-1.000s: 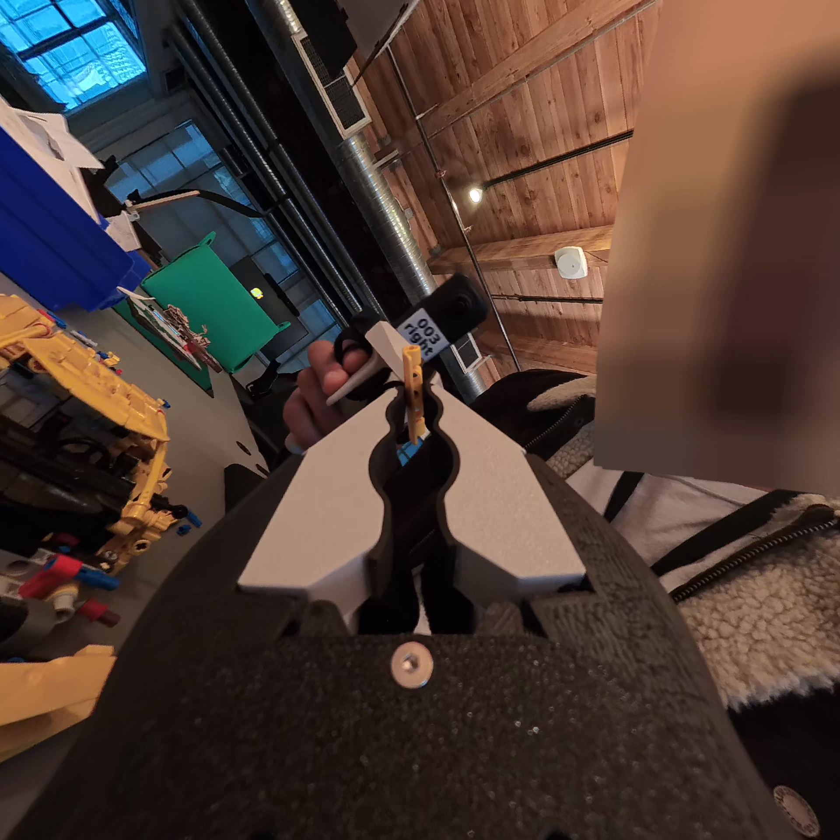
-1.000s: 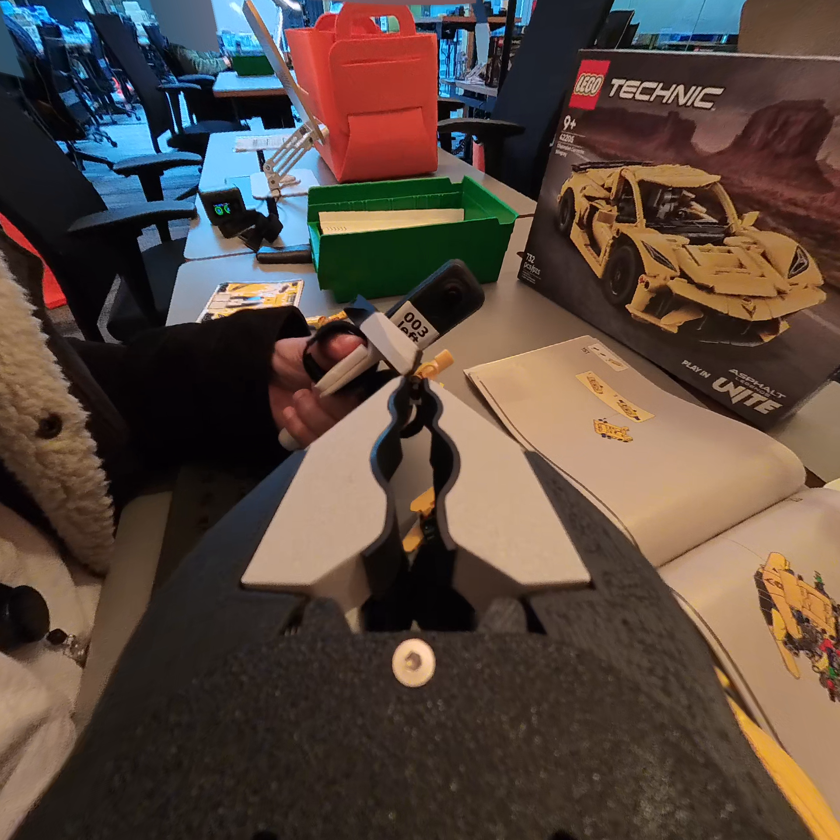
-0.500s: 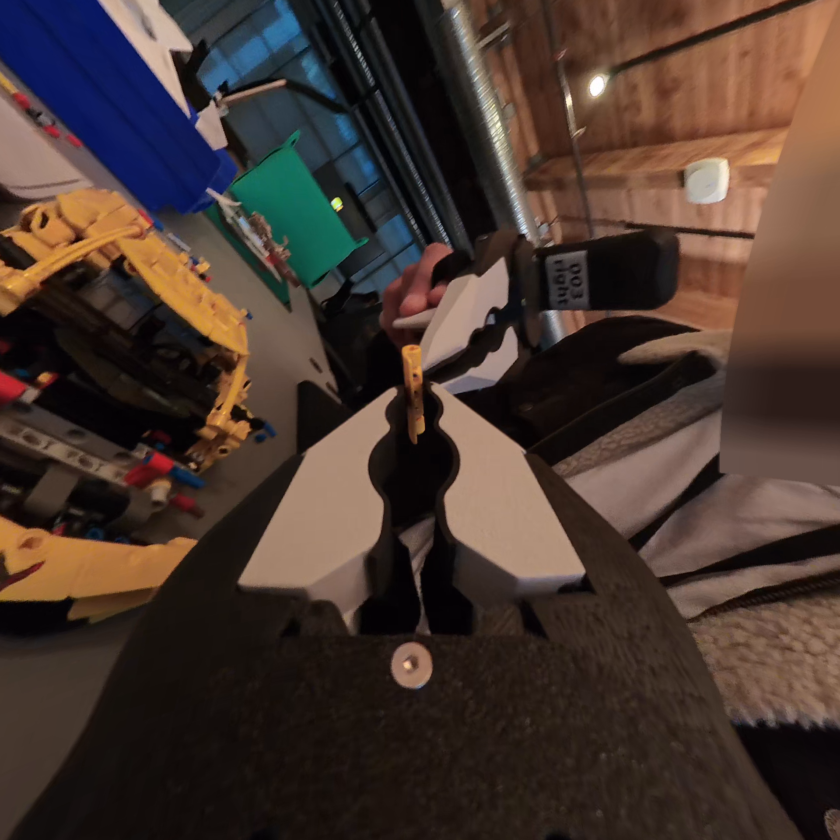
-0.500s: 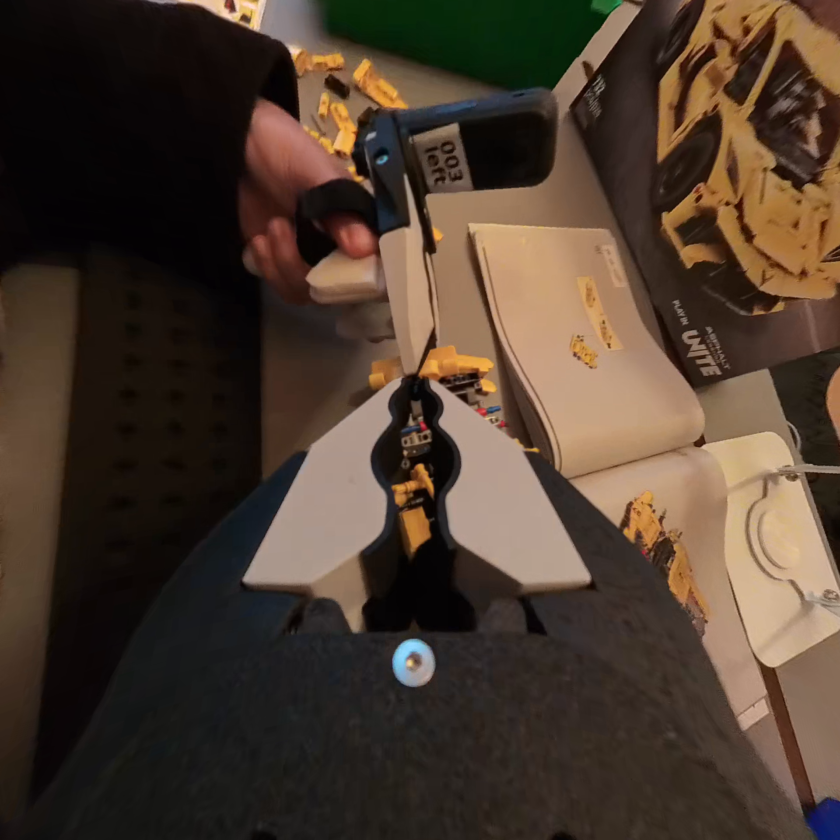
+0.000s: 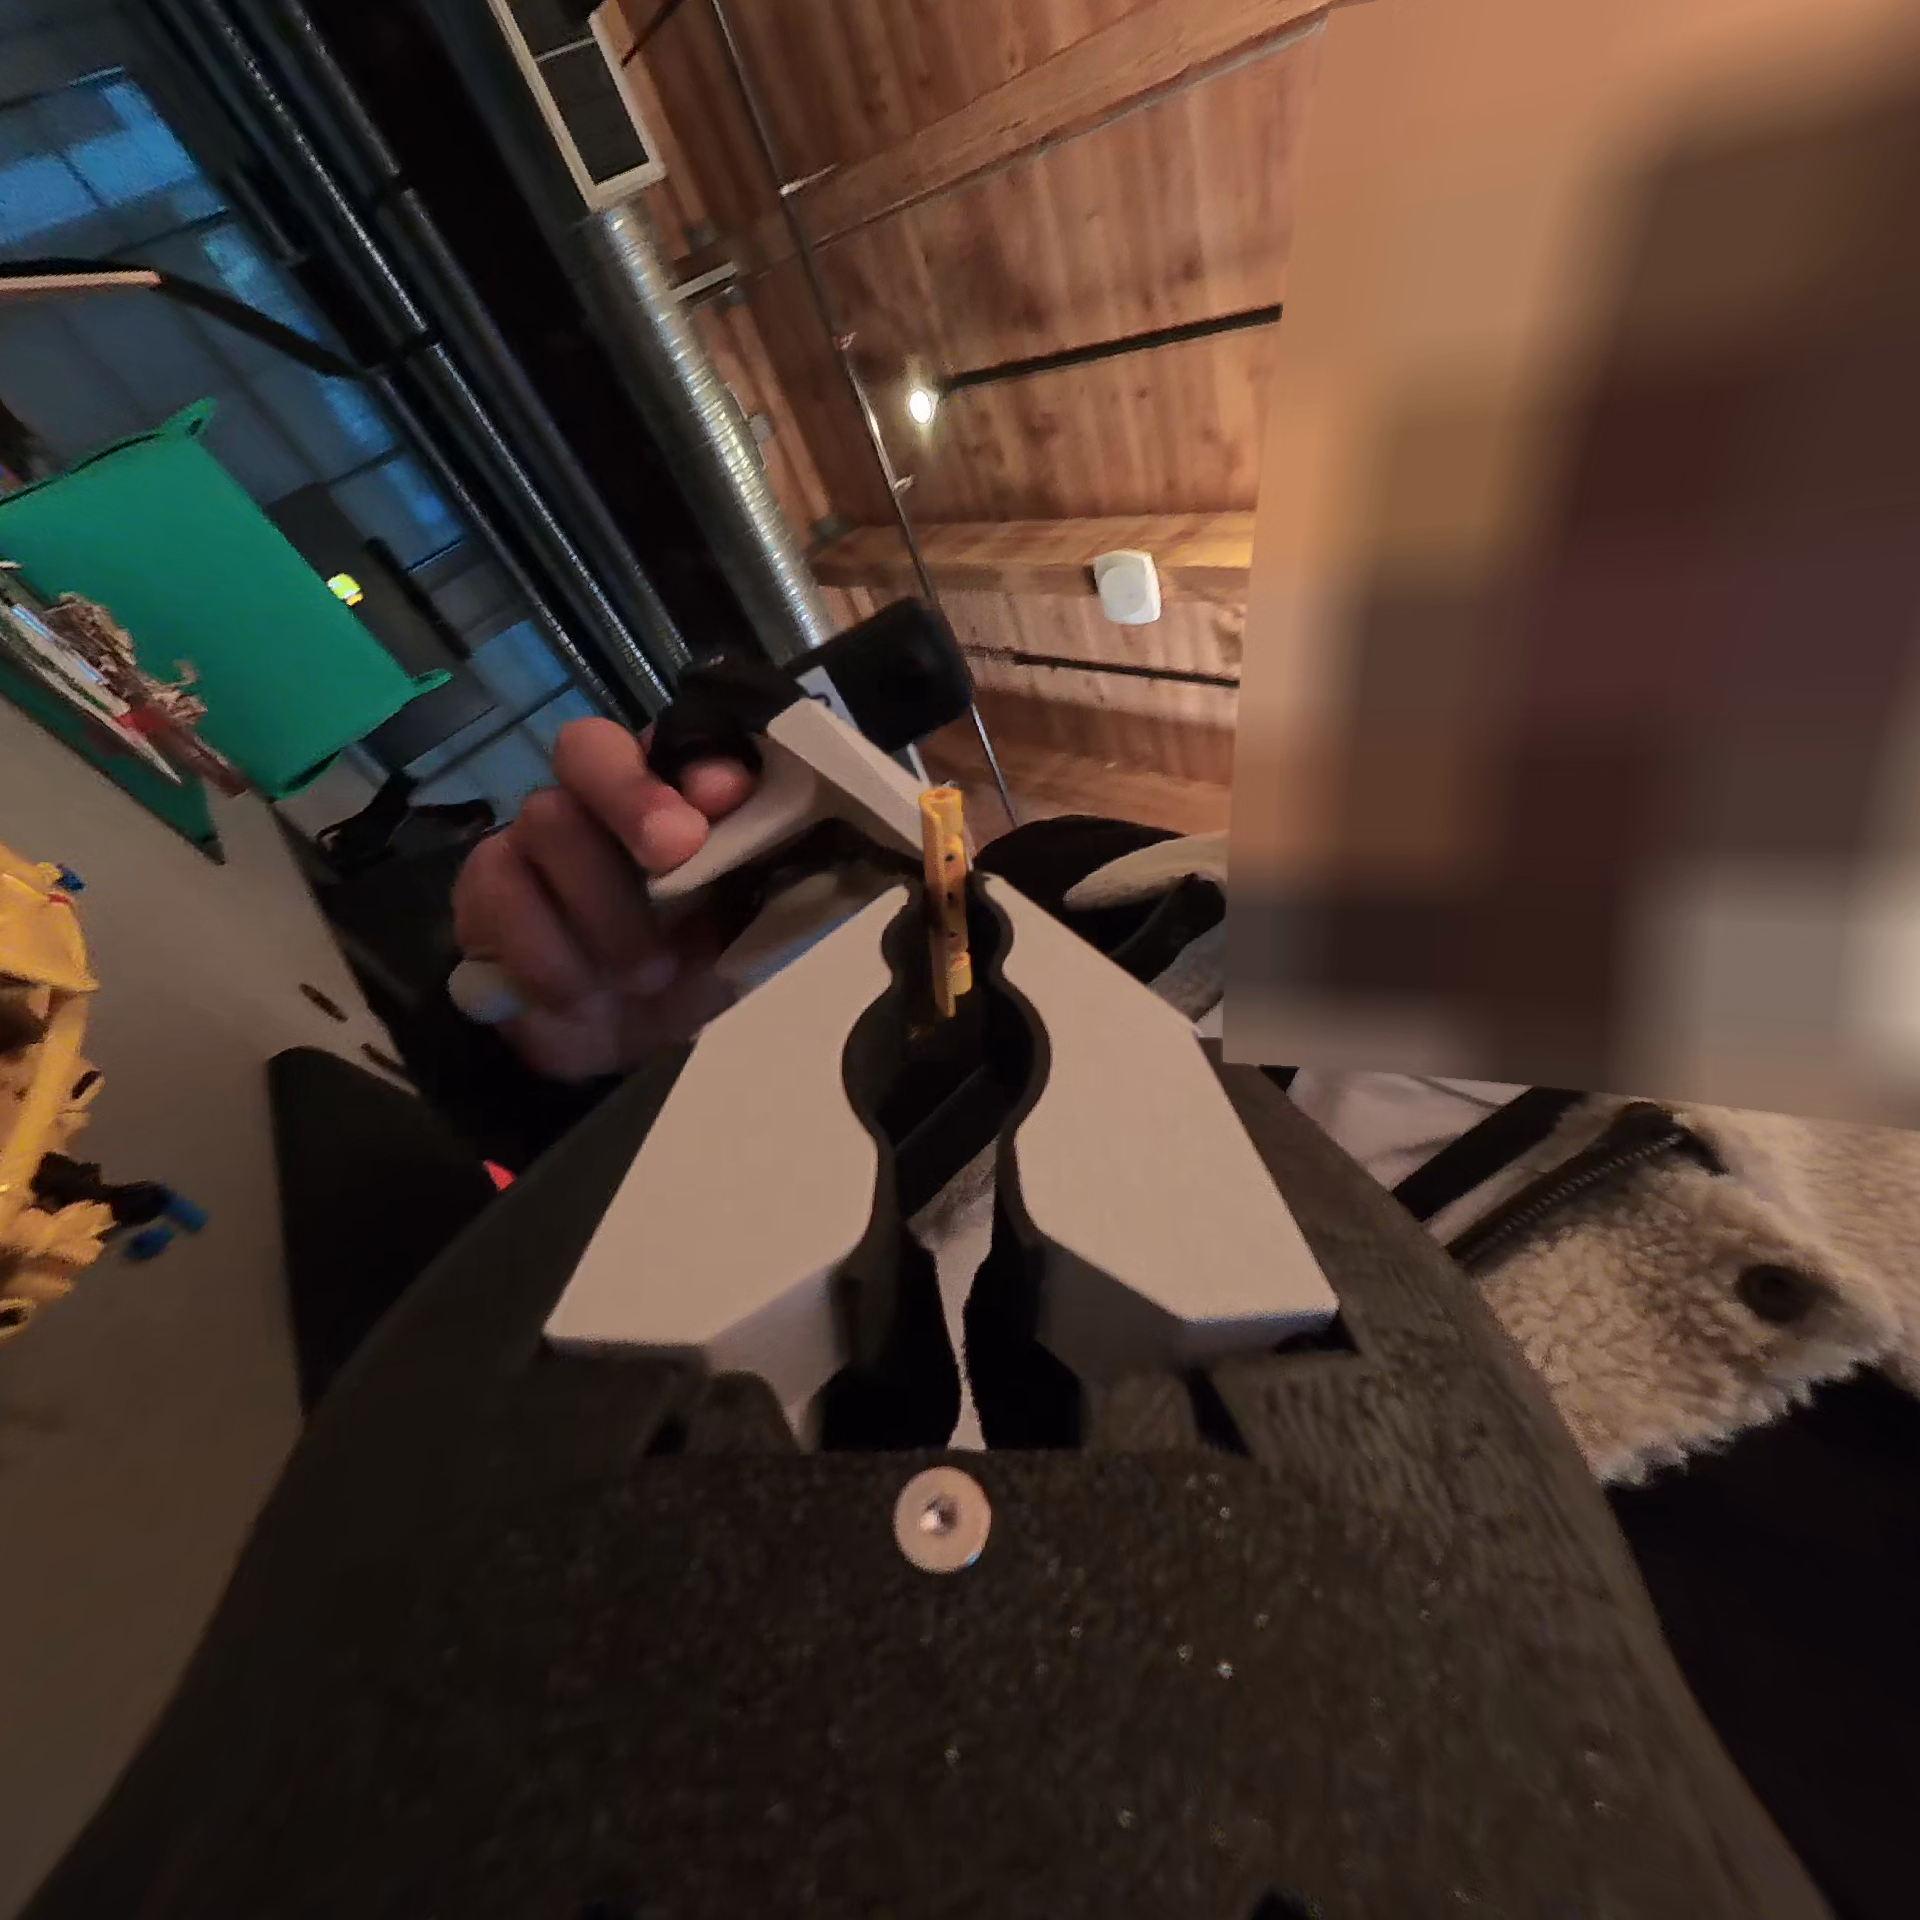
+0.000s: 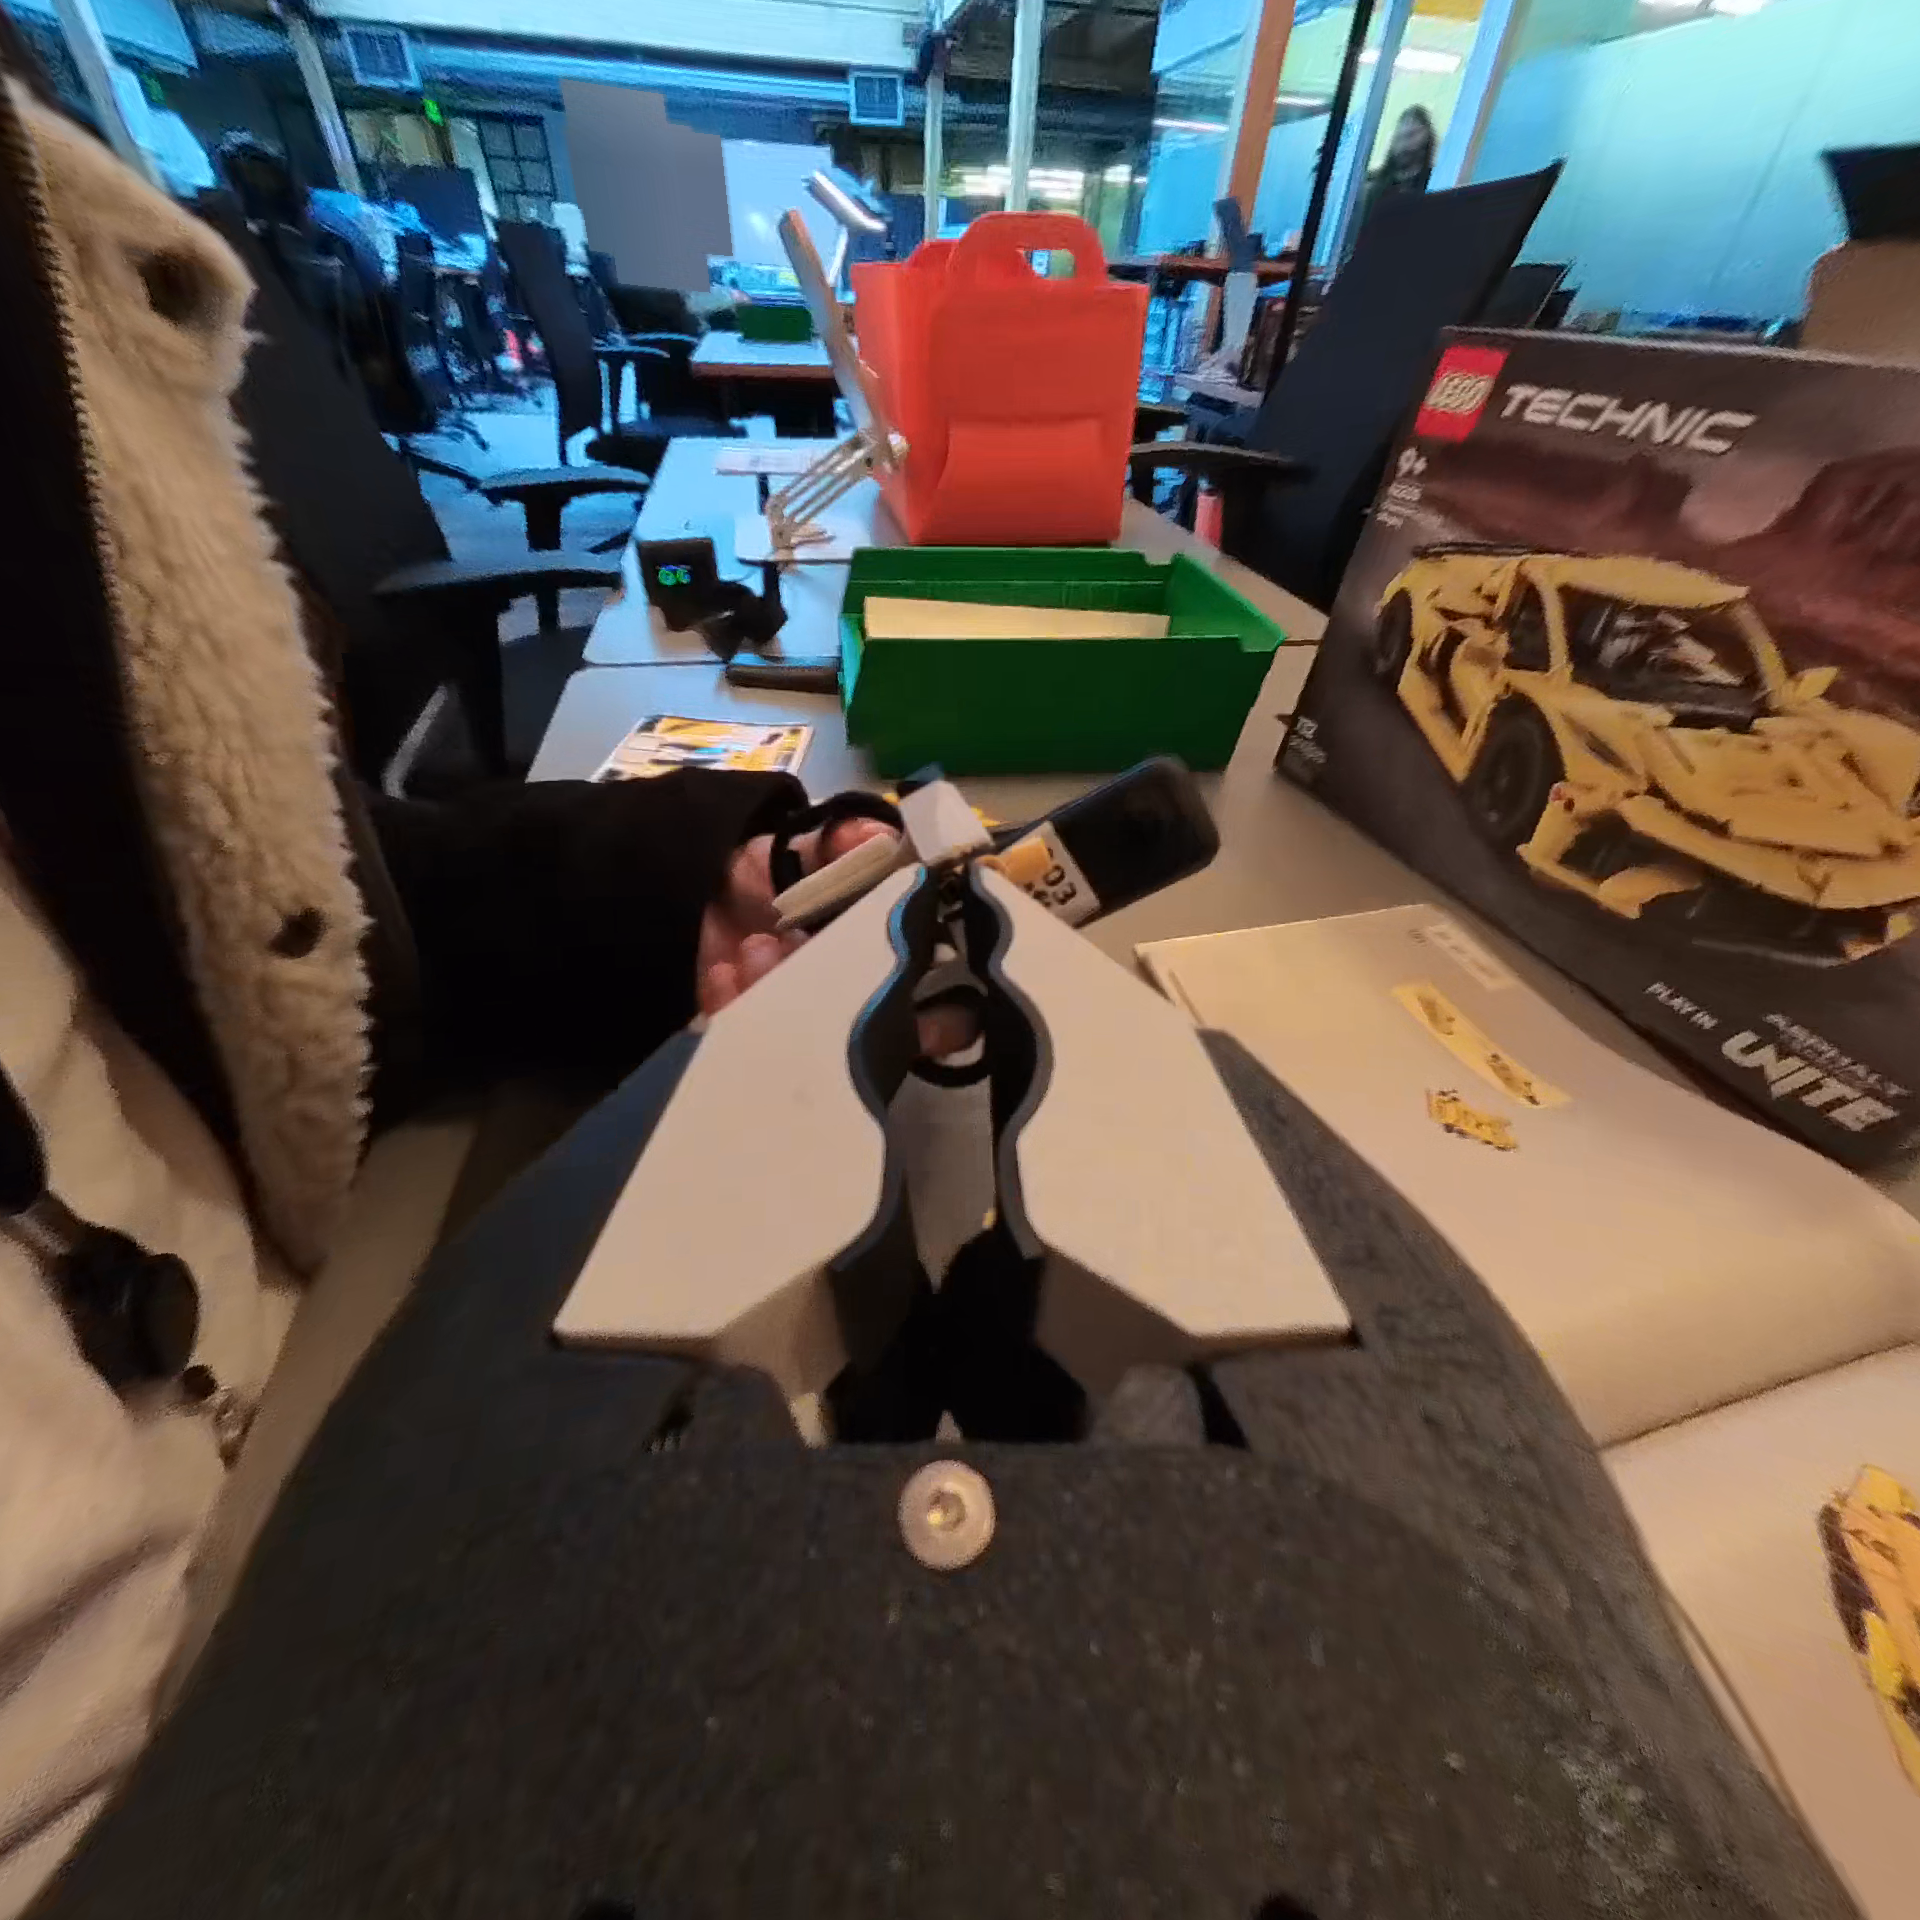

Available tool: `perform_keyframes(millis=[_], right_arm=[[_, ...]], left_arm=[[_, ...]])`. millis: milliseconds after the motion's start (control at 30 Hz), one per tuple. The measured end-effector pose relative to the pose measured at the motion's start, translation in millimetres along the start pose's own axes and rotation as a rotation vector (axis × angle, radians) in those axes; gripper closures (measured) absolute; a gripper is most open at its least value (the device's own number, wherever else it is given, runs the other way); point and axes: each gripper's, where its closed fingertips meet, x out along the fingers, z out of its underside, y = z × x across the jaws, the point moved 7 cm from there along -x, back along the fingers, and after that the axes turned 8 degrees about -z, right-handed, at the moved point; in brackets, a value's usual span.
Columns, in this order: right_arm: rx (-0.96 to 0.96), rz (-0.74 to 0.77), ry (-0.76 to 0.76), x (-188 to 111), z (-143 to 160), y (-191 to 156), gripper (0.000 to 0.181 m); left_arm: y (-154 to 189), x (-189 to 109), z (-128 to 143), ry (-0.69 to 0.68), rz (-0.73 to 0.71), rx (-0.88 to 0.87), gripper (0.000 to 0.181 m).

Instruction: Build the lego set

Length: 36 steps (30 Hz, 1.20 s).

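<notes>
My left gripper [image 5: 945,883] is shut on a small yellow Lego piece [image 5: 940,862] that stands upright out of its tips, held up in the air in front of the person's jacket. The right gripper [image 5: 883,810], held in a hand, comes in from the upper left, and its tip touches the top of that piece. In the right wrist view my right gripper [image 6: 951,878] has its fingers closed, tip to tip with the left gripper [image 6: 940,821]. A bit of the yellow piece [image 6: 1023,860] shows beside them. I cannot see whether the right fingers pinch it.
The partly built yellow car [image 5: 31,1039] lies at the left edge on the grey table [image 5: 156,1455]. The set's box [image 6: 1610,727] stands at right, with the open instruction booklet [image 6: 1403,1143] in front. A green bin [image 6: 1039,686] and a red bag [image 6: 997,416] are behind. My left and right fingertips are right by each other.
Half a second ago the grippers were apart and the right one pointed down at the table. Now both are raised again with their tips together at the yellow piece.
</notes>
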Motion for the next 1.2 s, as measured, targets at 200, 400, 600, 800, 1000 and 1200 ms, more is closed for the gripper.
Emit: perform_keyframes(millis=[200,400,600,800,1000,1200], right_arm=[[-0.094,0.067,-0.094,5,-4,0,0.178],[-0.057,0.050,-0.089,6,0,2,0.178],[-0.021,0.020,-0.182,4,-1,2,0.178],[-0.011,0.014,-0.334,1,0,0,0.177],[-0.006,-0.008,-0.307,1,0,-2,0.177],[0.043,-0.060,-0.170,1,-3,-2,0.177]], left_arm=[[-2,-4,-3,0.034,0.008,-0.026,0.175],[-3,-5,-2,0.045,0.024,-0.047,0.175],[-5,-7,0,0.007,-0.031,-0.012,0.175],[-10,-6,3,-0.038,-0.110,0.016,0.175],[-10,-4,6,-0.053,-0.109,0.020,0.175],[-3,0,6,-0.030,0.002,-0.007,0.175]])
